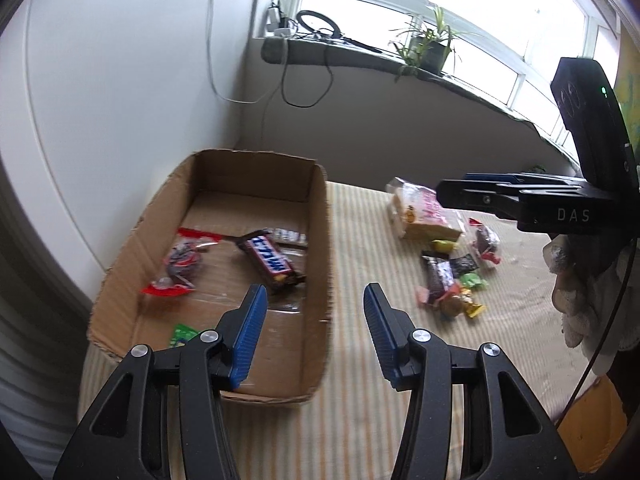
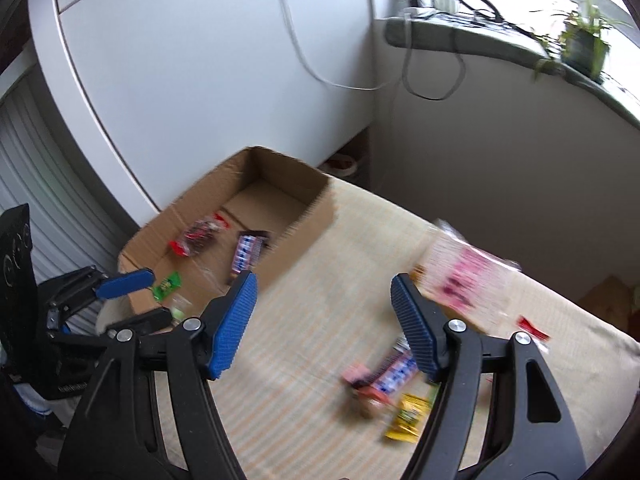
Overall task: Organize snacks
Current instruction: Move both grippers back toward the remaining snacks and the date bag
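Observation:
An open cardboard box (image 1: 320,240) stands at the table's left. It holds a Milky Way bar (image 1: 270,260), a red-wrapped snack (image 1: 182,264) and a green packet (image 1: 182,334). My left gripper (image 1: 314,302) is open and empty over the box's right wall. Loose snacks (image 1: 450,280) and a pink wafer pack (image 1: 426,214) lie on the striped cloth to the right. My right gripper (image 2: 324,292) is open and empty above the cloth, between the box (image 2: 304,232) and the blurred candy pile (image 2: 394,392). The left gripper (image 2: 128,296) shows open at the box's near end.
A white cabinet (image 1: 120,100) stands behind the box. A windowsill with a potted plant (image 1: 430,46) and cables runs along the back. The table's striped cloth (image 1: 360,420) spreads between box and snacks. An orange object (image 1: 592,420) sits at the lower right.

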The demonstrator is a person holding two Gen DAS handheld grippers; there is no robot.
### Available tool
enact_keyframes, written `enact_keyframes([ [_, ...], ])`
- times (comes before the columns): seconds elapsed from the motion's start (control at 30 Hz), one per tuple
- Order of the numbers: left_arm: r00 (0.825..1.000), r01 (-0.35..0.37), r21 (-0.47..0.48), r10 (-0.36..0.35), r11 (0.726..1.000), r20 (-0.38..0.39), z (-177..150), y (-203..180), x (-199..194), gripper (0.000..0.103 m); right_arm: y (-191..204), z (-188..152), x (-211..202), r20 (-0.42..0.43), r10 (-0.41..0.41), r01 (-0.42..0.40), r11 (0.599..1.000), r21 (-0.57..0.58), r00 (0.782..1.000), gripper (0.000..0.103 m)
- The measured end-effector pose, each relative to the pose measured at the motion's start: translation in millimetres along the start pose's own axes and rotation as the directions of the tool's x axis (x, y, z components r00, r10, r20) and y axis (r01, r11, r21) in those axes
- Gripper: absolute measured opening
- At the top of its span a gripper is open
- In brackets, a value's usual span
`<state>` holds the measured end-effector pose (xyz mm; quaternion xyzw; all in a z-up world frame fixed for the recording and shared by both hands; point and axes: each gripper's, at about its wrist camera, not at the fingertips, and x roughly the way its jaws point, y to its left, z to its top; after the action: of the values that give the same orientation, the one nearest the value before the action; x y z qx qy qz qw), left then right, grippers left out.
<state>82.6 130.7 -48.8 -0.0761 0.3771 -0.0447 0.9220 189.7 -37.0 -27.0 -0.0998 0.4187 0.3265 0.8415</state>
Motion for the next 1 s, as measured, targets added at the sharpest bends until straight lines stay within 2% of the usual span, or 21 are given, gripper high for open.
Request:
enact_keyframes([
  [0.37, 0.995, 0.088, 0.050, -0.086, 0.995, -0.045, -8, -50, 17, 0.050, -80, -55, -38, -0.039, -0.105, 0.108, 0.990, 0.086, 0.994, 0.072],
  [0.63, 0.987, 0.138, 0.057, -0.133, 0.989, -0.087, -19, -79, 38, 0.050, -127, -92, -42, -0.093, -0.139, 0.152, 0.975, 0.159, 0.986, 0.072],
  [0.8, 0.981, 0.165, 0.059, -0.158, 0.984, -0.108, -23, -94, 47, 0.050, -148, -101, -38, -0.115, -0.166, 0.184, 0.968, 0.171, 0.979, 0.072],
  [1.0, 0.976, 0.182, 0.057, -0.173, 0.982, -0.131, -26, -105, 58, 0.049, -164, -98, -25, -0.136, -0.149, 0.176, 0.960, 0.217, 0.979, 0.072],
])
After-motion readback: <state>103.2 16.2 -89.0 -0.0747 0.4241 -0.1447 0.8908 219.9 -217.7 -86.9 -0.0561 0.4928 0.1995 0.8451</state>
